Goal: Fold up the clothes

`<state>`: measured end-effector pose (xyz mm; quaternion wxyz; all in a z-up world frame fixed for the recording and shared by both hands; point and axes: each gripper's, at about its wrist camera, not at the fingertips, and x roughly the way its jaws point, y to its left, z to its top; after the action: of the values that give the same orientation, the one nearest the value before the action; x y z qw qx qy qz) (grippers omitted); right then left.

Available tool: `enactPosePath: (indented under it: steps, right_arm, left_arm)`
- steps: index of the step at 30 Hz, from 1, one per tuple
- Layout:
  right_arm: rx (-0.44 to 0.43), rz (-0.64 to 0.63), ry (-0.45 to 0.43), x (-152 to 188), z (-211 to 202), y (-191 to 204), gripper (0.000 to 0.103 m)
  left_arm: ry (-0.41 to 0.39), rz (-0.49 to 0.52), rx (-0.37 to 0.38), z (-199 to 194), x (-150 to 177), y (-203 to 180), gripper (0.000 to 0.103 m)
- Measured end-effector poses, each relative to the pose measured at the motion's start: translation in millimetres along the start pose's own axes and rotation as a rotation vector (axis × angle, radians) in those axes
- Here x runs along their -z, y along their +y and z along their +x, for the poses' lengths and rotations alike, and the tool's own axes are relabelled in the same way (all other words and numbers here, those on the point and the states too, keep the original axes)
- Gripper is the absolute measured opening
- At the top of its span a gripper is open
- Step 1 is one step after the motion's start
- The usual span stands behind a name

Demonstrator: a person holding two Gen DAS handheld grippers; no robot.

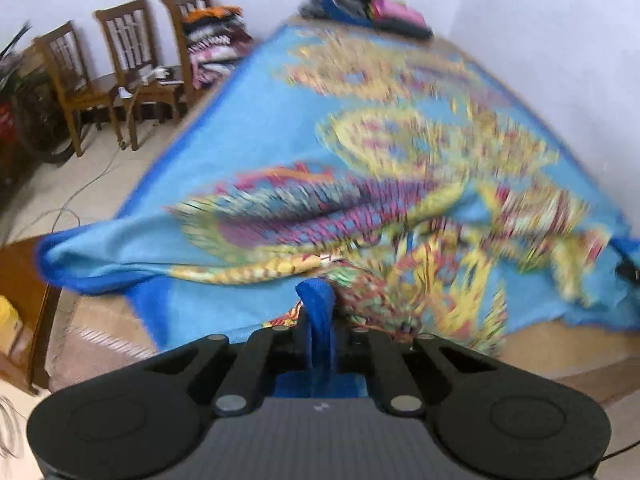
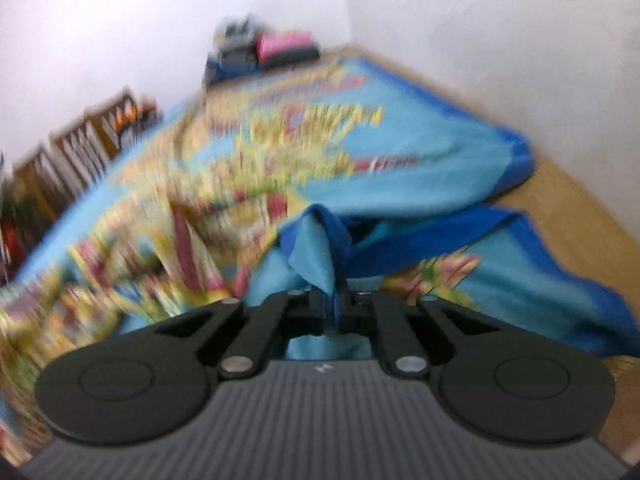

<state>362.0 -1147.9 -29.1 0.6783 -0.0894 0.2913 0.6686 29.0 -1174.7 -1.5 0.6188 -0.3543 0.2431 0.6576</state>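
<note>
1. We have the left gripper (image 1: 318, 312) closed tight on the dark blue hem of the patterned blue cloth (image 1: 280, 128), near its near edge.
2. We have the right gripper (image 2: 330, 280) pinched shut on another bunch of the same hem.
3. The cloth lies spread across the bed (image 1: 536, 340), its far end reaching toward the stack of folded clothes (image 1: 360, 4).
4. We judge the fold is starting: lift both corners evenly, keep the hem taut between them, and carry it straight to the far edge.
5. The risk is fabric slipping or dragging skewed.
</note>
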Motion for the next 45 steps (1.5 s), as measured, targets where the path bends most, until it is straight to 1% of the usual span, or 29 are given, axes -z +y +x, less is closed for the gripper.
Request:
enactPosePath:
  steps: [3, 5, 8, 11, 12, 14, 16, 17, 18, 19, 20, 21, 22, 24, 25, 27, 28, 31, 32, 33, 34, 35, 36, 37, 38, 39, 40, 42, 45]
  right_arm:
    - [-0.038, 0.038, -0.067, -8.2, -44.2, -4.5, 0.006]
    - [-0.024, 0.024, -0.082, -9.7, -61.6, -7.5, 0.007]
    - [0.005, 0.036, -0.074, -2.4, -76.4, -18.7, 0.007]
    - [0.012, 0.083, -0.042, 7.7, -80.1, -30.3, 0.007]
    - [0.014, 0.087, -0.03, 10.7, -77.9, -33.5, 0.007]
    - [0.017, 0.076, 0.0, 16.2, -66.8, -37.6, 0.007]
    - [0.033, 0.076, 0.036, 20.8, -51.0, -36.8, 0.01]
    - [0.04, 0.084, 0.048, 22.5, -44.6, -35.5, 0.011]
    - [0.042, 0.102, 0.062, 23.8, -38.4, -34.8, 0.015]
    - [0.04, 0.124, 0.069, 25.8, -35.2, -34.2, 0.028]
    - [0.036, 0.143, 0.069, 28.5, -34.3, -33.6, 0.038]
    - [0.033, 0.162, 0.07, 31.2, -33.3, -32.9, 0.053]
    - [0.029, 0.181, 0.071, 33.8, -32.3, -32.3, 0.06]
    - [0.011, 0.186, 0.06, 37.4, -33.6, -31.7, 0.064]
    - [0.007, 0.179, 0.059, 39.1, -33.9, -30.7, 0.066]
    - [0.035, 0.144, 0.07, 39.9, -30.6, -28.4, 0.072]
    - [0.065, 0.121, 0.068, 40.7, -30.2, -27.3, 0.072]
    - [0.159, 0.091, 0.055, 43.2, -27.1, -25.9, 0.073]
    - [0.164, 0.088, 0.065, 43.2, -22.3, -25.8, 0.073]
    - [0.163, 0.078, 0.076, 42.8, -16.2, -25.4, 0.073]
    - [0.17, 0.063, 0.082, 42.8, -9.6, -24.3, 0.073]
    - [0.183, 0.047, 0.087, 43.2, -2.8, -22.7, 0.072]
    - [0.193, 0.045, 0.084, 43.9, 2.6, -22.4, 0.072]
    - [0.191, 0.066, 0.073, 43.9, 6.1, -23.9, 0.058]
    - [0.176, 0.111, 0.053, 41.8, 4.0, -26.9, 0.04]
    - [0.155, 0.167, 0.029, 38.8, -2.2, -30.4, 0.003]
    - [0.135, 0.223, 0.005, 35.8, -8.3, -33.9, 0.006]
    - [0.1, 0.311, -0.056, 28.4, -24.3, -38.4, 0.006]
    - [0.063, 0.326, -0.19, 10.7, -75.4, -34.8, 0.005]
  left_arm:
    - [-0.039, -0.039, 0.001, -32.1, 2.8, 10.5, 0.008]
    - [-0.046, -0.043, -0.023, -41.3, 6.5, 13.1, 0.009]
    - [-0.014, -0.068, -0.055, -39.6, 13.6, 16.5, 0.009]
    - [0.016, -0.057, -0.081, -30.3, 21.9, 13.8, 0.01]
    - [0.032, -0.047, -0.088, -23.5, 24.1, 13.0, 0.012]
    - [0.076, -0.063, -0.1, -4.4, 26.1, 10.1, 0.014]
    - [0.102, -0.096, -0.102, 13.2, 25.1, 9.4, 0.019]
    - [0.108, -0.109, -0.106, 19.0, 25.5, 7.7, 0.026]
    - [0.108, -0.117, -0.113, 22.9, 26.1, 4.7, 0.033]
    - [0.103, -0.117, -0.115, 24.7, 26.5, 2.0, 0.037]
    - [0.097, -0.112, -0.114, 25.7, 26.6, -0.4, 0.04]
    - [0.089, -0.104, -0.113, 25.0, 28.1, -2.5, 0.043]
    - [0.081, -0.096, -0.113, 22.7, 30.7, -3.8, 0.044]
    - [0.063, -0.078, -0.125, 16.6, 35.8, -7.1, 0.051]
    - [0.053, -0.071, -0.141, 14.2, 38.6, -8.0, 0.053]
    - [0.036, -0.061, -0.175, 12.1, 42.2, -8.6, 0.061]
    - [0.042, -0.059, -0.181, 15.1, 41.8, -7.5, 0.064]
    - [0.083, -0.051, -0.163, 32.2, 38.7, -3.9, 0.064]
    - [0.09, -0.041, -0.16, 39.4, 38.1, -4.2, 0.056]
    - [0.097, -0.041, -0.162, 44.7, 36.8, -4.1, 0.037]
    - [0.104, -0.047, -0.166, 49.0, 35.2, -3.4, 0.028]
    - [0.111, -0.053, -0.17, 53.3, 33.6, -2.8, 0.014]
    - [0.104, -0.065, -0.164, 51.4, 31.9, -1.0, 0.011]
    - [0.088, -0.08, -0.154, 45.9, 30.2, 1.5, 0.01]
    - [0.069, -0.084, -0.145, 37.9, 29.3, 3.1, 0.009]
    - [0.048, -0.082, -0.137, 28.5, 28.7, 4.2, 0.009]
    - [0.027, -0.084, -0.125, 18.1, 28.1, 6.1, 0.009]
    - [-0.026, -0.11, -0.084, -10.3, 24.9, 13.7, 0.008]
    - [-0.103, -0.163, -0.02, -56.1, 19.0, 25.6, 0.008]
